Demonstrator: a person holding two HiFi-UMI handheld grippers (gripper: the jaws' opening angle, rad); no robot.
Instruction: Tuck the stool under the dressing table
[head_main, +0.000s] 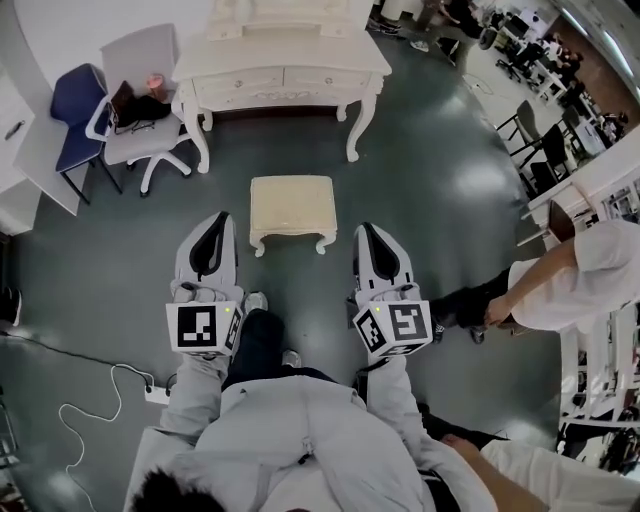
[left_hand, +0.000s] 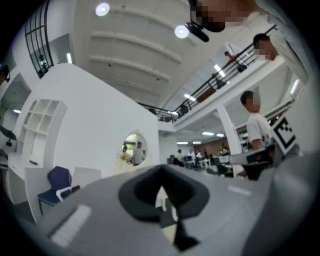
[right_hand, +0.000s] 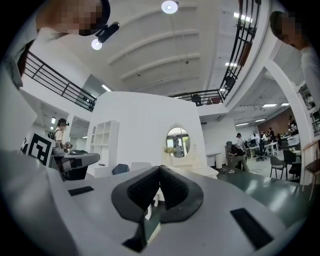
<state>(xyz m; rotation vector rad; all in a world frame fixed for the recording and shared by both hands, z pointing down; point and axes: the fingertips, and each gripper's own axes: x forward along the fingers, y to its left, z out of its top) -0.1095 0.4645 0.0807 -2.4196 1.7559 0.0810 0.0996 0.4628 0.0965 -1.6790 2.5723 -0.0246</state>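
Grippers, two, are pointing forward just short of the stool (head_main: 292, 205), one to each side of it and neither touching. The left gripper (head_main: 216, 218) is lying off the stool's near left corner and the right gripper (head_main: 364, 230) off its near right corner. Both pairs of jaws are sitting pressed together, ribbed black pads meeting, with nothing between them.

One stool is standing alone on the glossy dark floor (head_main: 440, 170). It is cream, with a rectangular padded top and short curved legs. Its long axis is running left to right in the head view, parallel to the table front.

Beyond the stool, well apart from it, one dressing table (head_main: 285, 52) is facing it. The table is white and carved, with curved legs and an open space beneath. One oval mirror (right_hand: 177, 141) is rising above it.

Far left of the stool, two chairs are standing beside the table: a pale swivel chair (head_main: 138, 55) and a blue chair (head_main: 75, 100). Right of the stool, a person in white (head_main: 585, 275) is bending forward.
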